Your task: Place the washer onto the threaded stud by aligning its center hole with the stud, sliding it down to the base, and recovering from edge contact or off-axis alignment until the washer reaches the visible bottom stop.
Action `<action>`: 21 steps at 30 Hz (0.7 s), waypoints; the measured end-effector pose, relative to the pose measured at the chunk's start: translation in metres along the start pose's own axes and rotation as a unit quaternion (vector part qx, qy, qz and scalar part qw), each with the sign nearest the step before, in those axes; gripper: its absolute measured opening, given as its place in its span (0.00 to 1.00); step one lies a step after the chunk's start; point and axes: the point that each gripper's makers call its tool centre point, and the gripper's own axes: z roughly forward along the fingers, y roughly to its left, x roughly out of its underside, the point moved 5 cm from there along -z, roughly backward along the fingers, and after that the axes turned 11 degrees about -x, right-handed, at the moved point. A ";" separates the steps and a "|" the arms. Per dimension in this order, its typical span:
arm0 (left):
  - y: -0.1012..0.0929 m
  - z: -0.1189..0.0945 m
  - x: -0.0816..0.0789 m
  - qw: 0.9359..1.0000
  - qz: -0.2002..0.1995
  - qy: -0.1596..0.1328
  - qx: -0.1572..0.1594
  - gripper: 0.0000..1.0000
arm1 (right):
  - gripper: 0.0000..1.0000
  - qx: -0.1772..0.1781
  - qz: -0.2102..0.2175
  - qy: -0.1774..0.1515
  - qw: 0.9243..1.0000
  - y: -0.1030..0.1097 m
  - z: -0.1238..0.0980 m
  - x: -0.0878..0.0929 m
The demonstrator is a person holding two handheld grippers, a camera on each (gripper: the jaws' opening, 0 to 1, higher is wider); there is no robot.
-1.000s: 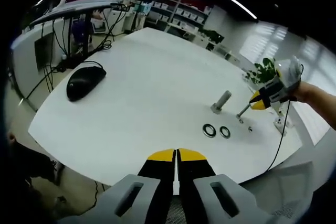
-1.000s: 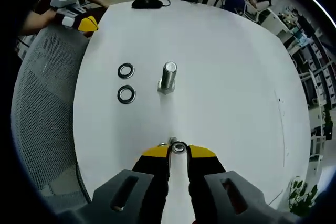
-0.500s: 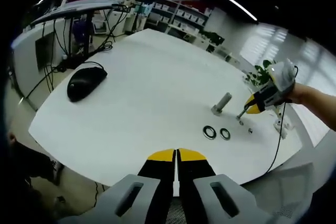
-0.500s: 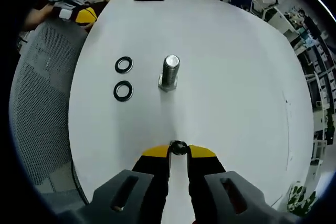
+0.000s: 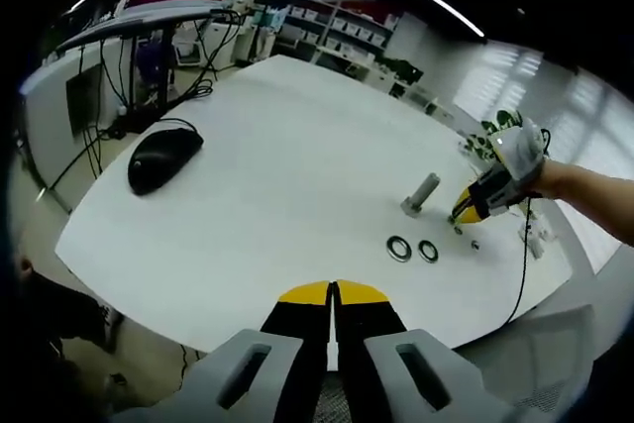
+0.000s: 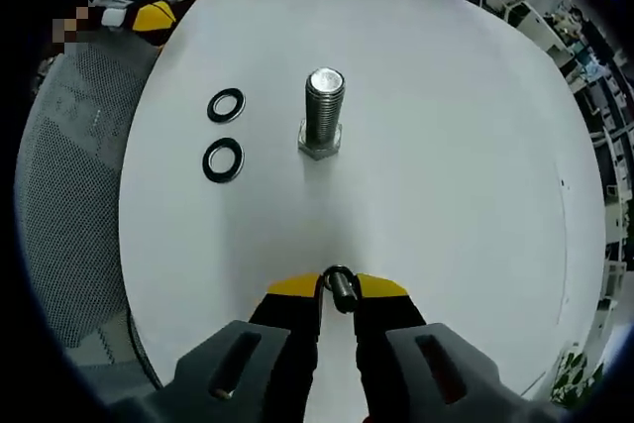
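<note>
Right gripper (image 6: 337, 282): jaws narrow, clamped on one dark ring washer (image 6: 340, 281) held edge-up at the tips, above the white surface (image 6: 446, 136). Beyond it, an upright threaded stud (image 6: 323, 110), silver with hex base, bare; two spare washers (image 6: 224, 132) lie flat just left of it. Left gripper (image 5: 333, 293): jaws closed, holding nothing, at the surface's near edge; farther off, a black mouse (image 5: 163, 158).
</note>
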 end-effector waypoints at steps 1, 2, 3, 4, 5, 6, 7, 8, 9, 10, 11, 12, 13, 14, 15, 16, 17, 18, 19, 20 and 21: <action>0.000 0.000 0.000 1.000 0.000 0.000 0.000 0.00 | 0.14 -0.001 0.000 0.000 1.000 0.000 0.001 0.000; 0.001 0.000 0.000 1.000 0.000 0.000 0.000 0.00 | 0.14 -0.004 0.002 0.000 1.000 0.000 0.001 0.001; 0.001 0.000 0.000 1.000 0.000 0.000 0.000 0.00 | 0.14 -0.005 0.002 0.000 1.000 0.000 0.002 0.001; 0.001 0.000 0.000 1.000 0.000 -0.001 0.000 0.00 | 0.15 -0.006 0.003 -0.001 1.000 0.000 0.002 0.001; 0.001 0.000 0.000 1.000 0.000 0.000 0.000 0.00 | 0.16 -0.007 0.004 -0.001 1.000 0.000 0.003 0.001; 0.002 0.001 0.000 1.000 -0.001 0.000 0.000 0.00 | 0.19 -0.007 0.010 0.000 1.000 -0.001 0.004 0.002; 0.002 0.001 0.000 1.000 -0.001 0.000 0.000 0.00 | 0.22 -0.002 0.012 0.000 1.000 -0.002 0.004 0.003; 0.001 0.001 0.000 1.000 0.000 0.000 0.000 0.00 | 0.24 0.000 0.011 -0.001 1.000 -0.003 0.004 0.003; 0.001 0.001 0.000 1.000 -0.001 0.000 0.001 0.00 | 0.24 0.000 0.011 -0.002 1.000 -0.003 0.003 0.004; 0.002 0.001 0.000 1.000 -0.001 0.000 0.000 0.00 | 0.24 0.001 0.013 -0.004 1.000 -0.002 0.002 0.004; 0.001 0.001 0.000 1.000 -0.001 -0.001 0.000 0.00 | 0.25 0.002 0.015 -0.007 1.000 -0.002 0.001 0.005; 0.001 0.001 0.000 1.000 -0.001 0.000 0.000 0.00 | 0.26 0.003 0.019 -0.013 1.000 -0.003 -0.001 0.005; 0.001 0.001 0.000 1.000 0.000 0.000 0.000 0.00 | 0.26 0.002 0.023 -0.016 1.000 -0.002 -0.002 0.006; 0.001 0.001 0.000 1.000 -0.001 0.000 0.000 0.00 | 0.27 0.003 0.031 -0.023 0.999 -0.002 -0.003 0.007; 0.001 0.001 0.000 1.000 -0.001 0.000 0.000 0.00 | 0.27 0.001 0.036 -0.026 0.999 -0.001 -0.004 0.009; 0.001 0.001 0.000 1.000 -0.001 0.000 0.000 0.00 | 0.27 -0.002 0.039 -0.028 0.999 0.000 -0.004 0.010; 0.001 0.001 0.000 1.000 -0.001 0.000 0.001 0.00 | 0.27 -0.005 0.043 -0.030 0.999 0.001 -0.005 0.012; 0.001 0.001 0.000 1.000 -0.001 0.000 0.001 0.00 | 0.27 -0.002 0.050 -0.036 0.998 0.004 -0.005 0.013; 0.001 0.001 0.000 1.000 -0.001 0.000 0.001 0.00 | 0.28 0.002 0.054 -0.039 0.998 0.005 -0.006 0.015; 0.001 0.001 0.000 1.000 -0.001 0.000 0.001 0.00 | 0.28 0.004 0.054 -0.040 0.998 0.008 -0.006 0.016; 0.001 0.001 0.000 1.000 -0.002 -0.001 0.001 0.00 | 0.28 0.004 0.057 -0.043 0.997 0.009 -0.005 0.017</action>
